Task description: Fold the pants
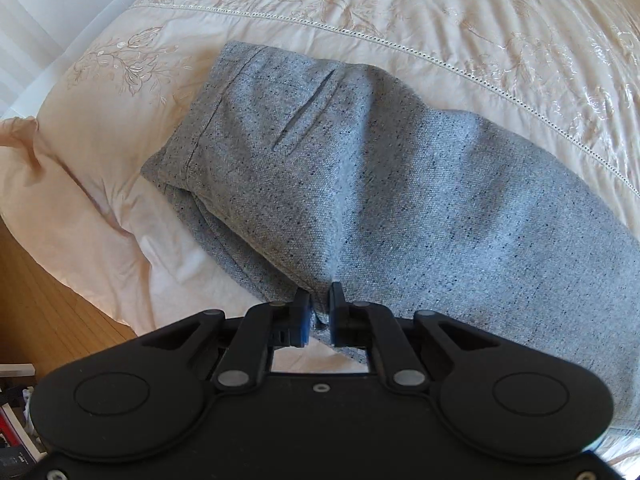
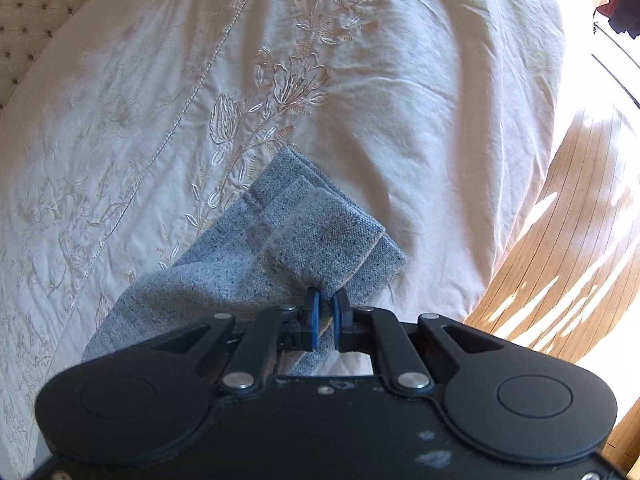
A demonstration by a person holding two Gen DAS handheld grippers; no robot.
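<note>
Both jaws clamped on soft, limp pants near the bed edge: left gripper mid-fabric, right gripper by the hems.

Cream embroidered bedspread (floral stitching), grey pants lying on it

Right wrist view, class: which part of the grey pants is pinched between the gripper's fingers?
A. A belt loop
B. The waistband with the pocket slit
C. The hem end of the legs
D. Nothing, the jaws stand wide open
C: the right gripper is closed on the cuffed leg ends of the grey pants, which lie over the embroidered bedspread.
</note>
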